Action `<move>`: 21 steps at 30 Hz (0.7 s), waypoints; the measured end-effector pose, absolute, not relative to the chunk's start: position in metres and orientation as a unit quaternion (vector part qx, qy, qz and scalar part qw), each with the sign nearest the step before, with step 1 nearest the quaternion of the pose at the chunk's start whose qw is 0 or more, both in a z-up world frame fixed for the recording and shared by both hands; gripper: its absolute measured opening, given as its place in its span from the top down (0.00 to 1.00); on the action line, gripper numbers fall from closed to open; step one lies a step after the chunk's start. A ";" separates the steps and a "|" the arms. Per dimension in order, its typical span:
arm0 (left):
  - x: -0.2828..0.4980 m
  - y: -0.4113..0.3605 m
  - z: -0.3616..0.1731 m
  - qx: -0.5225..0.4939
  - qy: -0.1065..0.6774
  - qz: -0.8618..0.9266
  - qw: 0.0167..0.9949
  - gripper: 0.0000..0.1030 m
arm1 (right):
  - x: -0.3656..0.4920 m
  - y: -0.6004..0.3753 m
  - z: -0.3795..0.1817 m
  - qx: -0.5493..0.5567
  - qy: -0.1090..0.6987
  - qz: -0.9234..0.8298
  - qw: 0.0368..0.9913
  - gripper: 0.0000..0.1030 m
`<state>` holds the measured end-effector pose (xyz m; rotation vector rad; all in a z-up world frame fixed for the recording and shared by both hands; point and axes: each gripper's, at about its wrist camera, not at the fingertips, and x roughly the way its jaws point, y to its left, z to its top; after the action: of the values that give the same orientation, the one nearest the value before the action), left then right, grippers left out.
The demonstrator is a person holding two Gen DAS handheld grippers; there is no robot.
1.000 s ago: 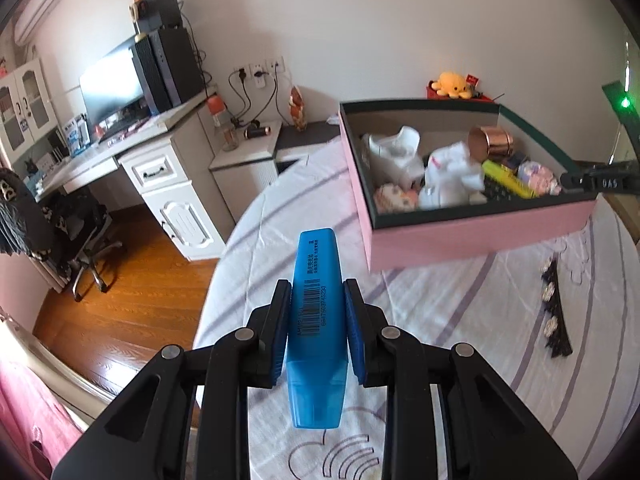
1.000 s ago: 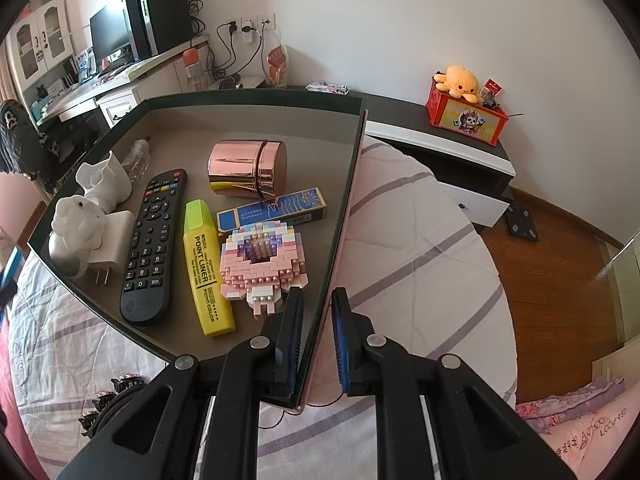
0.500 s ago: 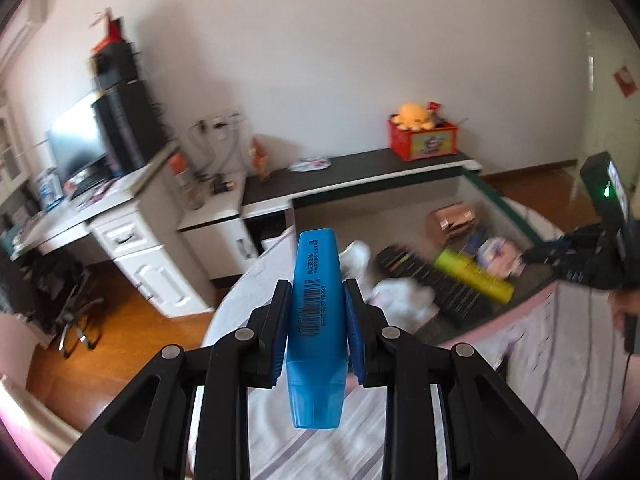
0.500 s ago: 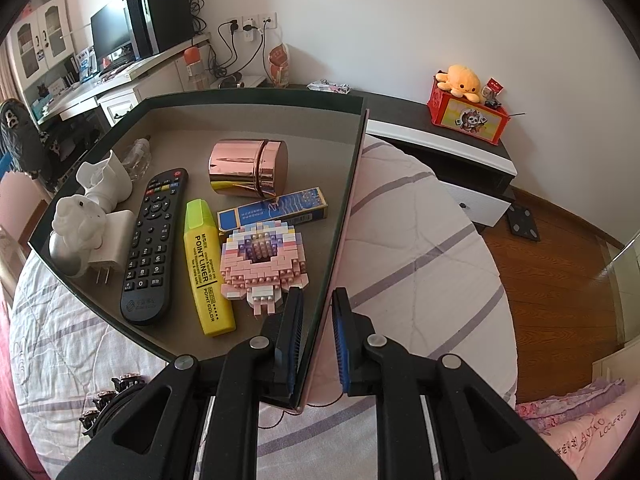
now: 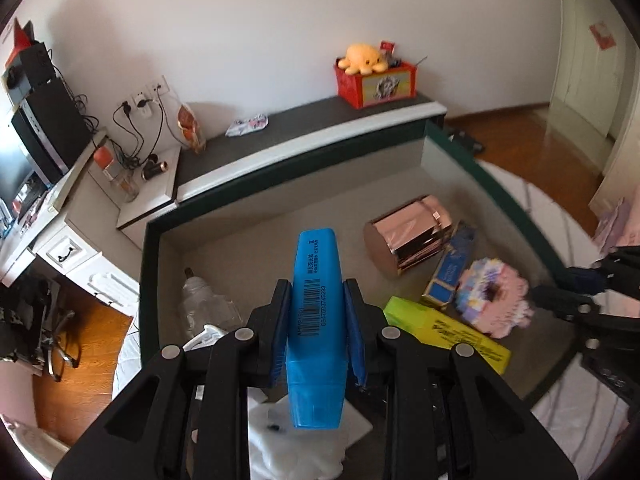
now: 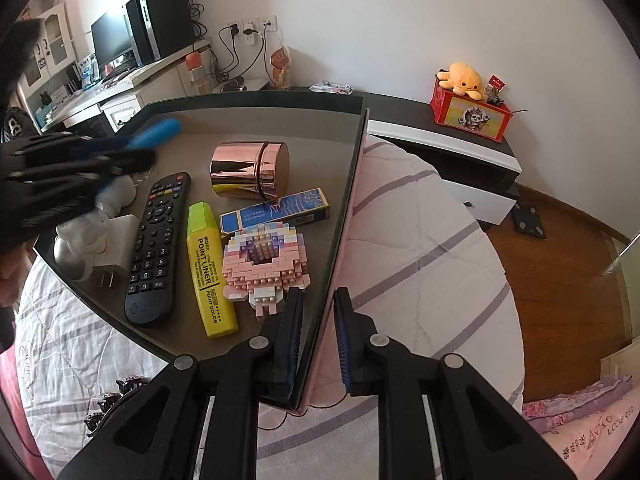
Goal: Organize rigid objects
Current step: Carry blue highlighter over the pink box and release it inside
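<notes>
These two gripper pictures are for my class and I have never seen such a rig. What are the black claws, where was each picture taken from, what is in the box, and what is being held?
There is no robot here. A person holds a two-finger gripper in each hand, and a camera on each one looks forward along its fingers.

The left view comes from the left gripper, which is shut on a blue highlighter above the box.

The right view comes from the right gripper, whose fingers straddle the box's side wall and appear to grip it.

The box sits on a striped cloth. Inside lie a remote, a yellow highlighter, a pink brick model, a blue carton, a copper tin, a white plug and a white figure.
</notes>
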<state>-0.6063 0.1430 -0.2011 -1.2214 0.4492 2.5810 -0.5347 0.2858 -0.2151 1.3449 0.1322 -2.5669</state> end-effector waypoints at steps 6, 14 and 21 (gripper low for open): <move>-0.607 0.140 -0.211 -0.426 0.151 0.883 0.125 0.74 | -0.535 0.286 -0.215 0.460 0.048 -0.878 0.121 0.82; -0.590 0.120 -0.196 -0.400 0.139 0.897 0.126 0.41 | -0.536 0.285 -0.215 0.464 0.047 -0.877 0.115 0.82; -0.563 0.080 -0.173 -0.372 0.144 0.912 0.096 0.25 | -0.531 0.285 -0.211 0.463 0.042 -0.878 0.110 0.82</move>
<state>-0.5625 0.0796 -0.1733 -1.1033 0.4264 2.7007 -0.5313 0.2848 -0.2111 1.3620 0.1246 -2.5823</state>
